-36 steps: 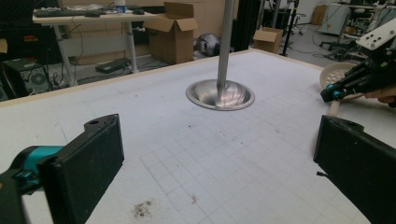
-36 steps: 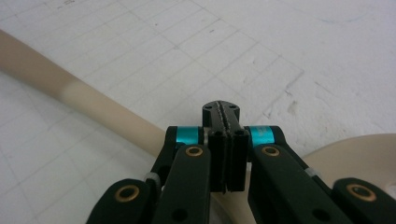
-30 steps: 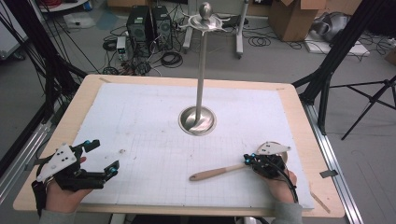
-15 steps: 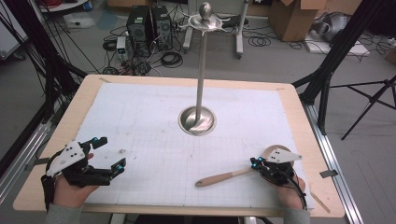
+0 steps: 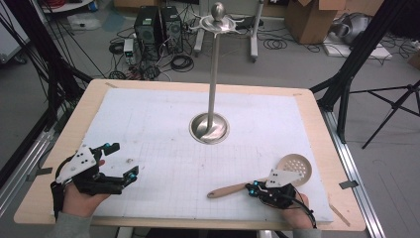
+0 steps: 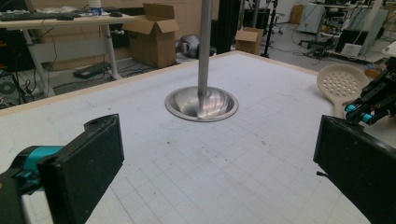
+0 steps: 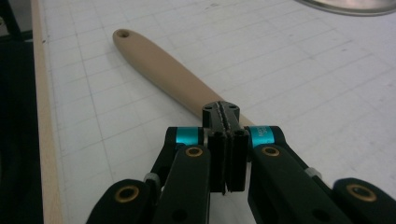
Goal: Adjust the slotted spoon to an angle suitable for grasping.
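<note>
While the right gripper (image 5: 253, 188) sits at the near right of the table (image 5: 307, 106), its jaws are pressed fully together with nothing between the pads; in the right gripper view (image 7: 221, 112) the tips sit just over the wooden handle of the slotted spoon (image 5: 257, 183), touching or not, cannot tell. Spoon lies flat on the white gridded mat (image 5: 163, 129), handle end pointing left, perforated head (image 5: 296, 167) to the far right of that gripper, near the right edge. Left gripper (image 5: 121, 163) is at the near left, well apart from the spoon, jaws wide and empty, resting low over the mat. Metal stand (image 5: 210, 128) with a round base stands upright at the mat's middle, far from both grippers. From the left gripper view the spoon head (image 6: 342, 84) shows at right beside the other gripper.
</note>
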{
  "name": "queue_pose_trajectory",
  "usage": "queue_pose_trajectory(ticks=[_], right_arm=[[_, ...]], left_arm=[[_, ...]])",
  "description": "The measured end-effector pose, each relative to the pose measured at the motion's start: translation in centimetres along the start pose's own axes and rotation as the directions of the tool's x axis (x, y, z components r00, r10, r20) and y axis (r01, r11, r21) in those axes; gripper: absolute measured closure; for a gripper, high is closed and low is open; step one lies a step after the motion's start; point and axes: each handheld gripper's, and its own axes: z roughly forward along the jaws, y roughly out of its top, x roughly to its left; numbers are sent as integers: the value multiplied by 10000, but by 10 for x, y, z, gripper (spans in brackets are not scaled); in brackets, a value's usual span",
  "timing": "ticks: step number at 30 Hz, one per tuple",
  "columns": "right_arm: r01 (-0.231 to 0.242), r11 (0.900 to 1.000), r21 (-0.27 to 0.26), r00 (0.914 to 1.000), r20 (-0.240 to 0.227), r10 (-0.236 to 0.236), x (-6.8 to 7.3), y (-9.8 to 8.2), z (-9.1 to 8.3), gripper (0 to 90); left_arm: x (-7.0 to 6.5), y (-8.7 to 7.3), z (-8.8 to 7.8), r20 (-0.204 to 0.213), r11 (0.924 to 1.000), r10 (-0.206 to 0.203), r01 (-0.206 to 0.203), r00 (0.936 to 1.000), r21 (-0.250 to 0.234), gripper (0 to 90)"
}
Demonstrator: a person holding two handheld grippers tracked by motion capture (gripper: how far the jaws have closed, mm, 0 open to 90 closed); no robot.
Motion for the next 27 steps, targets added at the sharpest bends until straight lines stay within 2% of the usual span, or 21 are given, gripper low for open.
queue_pose_trajectory(ticks=[2,4,11,19,27], right_arm=[[62,9999,128,10000,13,-62,0,1,2,900],[50,10000,37,10000,-54,-49,0,2,3,900],[-108,9997,214,9999,112,105,-2,9,13,900],[-478,9975,521,9970,631,445,-8,21,29,900],[-674,9964,505,9927,1037,619,-15,29,39,900]], left_arm=[[0,-1,0,0,10000,-18,18,10000,73,21],[1,-2,-1,-34,10000,-27,27,10000,78,21],[1,-3,-11,-251,10000,-35,35,9997,13,21],[3,-6,-26,-564,10000,-61,63,9984,26,21],[3,-8,-40,-853,10000,-65,66,9963,8,21]])
